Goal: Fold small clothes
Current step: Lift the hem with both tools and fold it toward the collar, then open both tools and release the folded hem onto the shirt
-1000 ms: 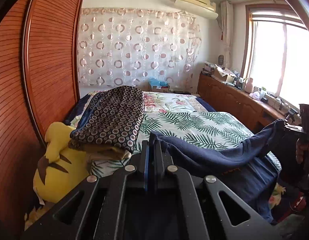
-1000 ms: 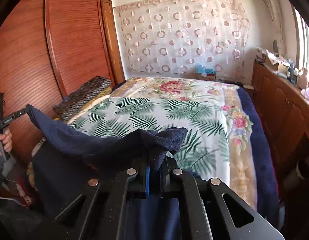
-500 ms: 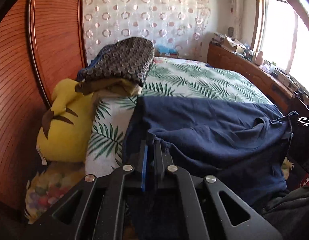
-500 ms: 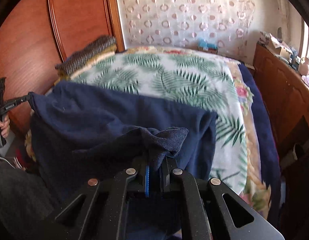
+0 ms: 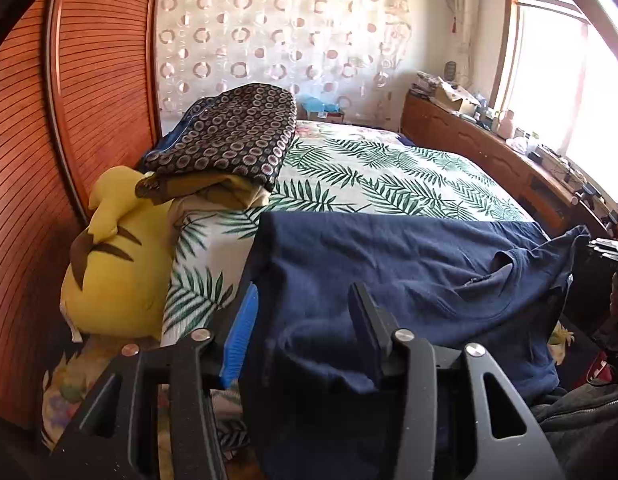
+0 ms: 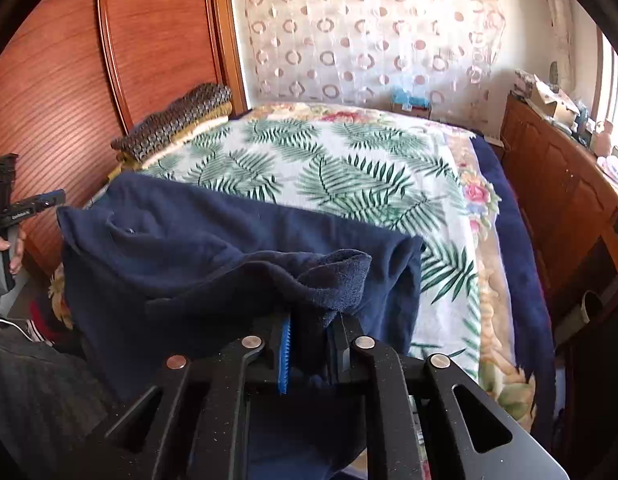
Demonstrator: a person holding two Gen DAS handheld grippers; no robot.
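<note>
A navy shirt (image 5: 389, 256) lies spread over the near end of the bed (image 5: 389, 176), its lower part hanging off the edge. My left gripper (image 5: 304, 292) is at the shirt's left corner; its jaws are opening and stand apart, with cloth lying loosely between them. In the right wrist view the shirt (image 6: 189, 240) is bunched at its right corner. There my right gripper (image 6: 313, 322) is just starting to open, and a raised fold of the cloth still fills the narrow gap.
Folded clothes (image 5: 229, 136) are stacked at the bed's left side, with a yellow plush toy (image 5: 109, 264) below them. A wooden wardrobe (image 5: 69, 120) stands to the left. A cluttered sideboard (image 6: 557, 184) runs along the right. The leaf-patterned bedspread (image 6: 349, 160) beyond the shirt is bare.
Both grippers came down and laid the hanging shirt flat on the bed. The left jaws went from shut on the cloth to apart; the right jaws parted slightly.
</note>
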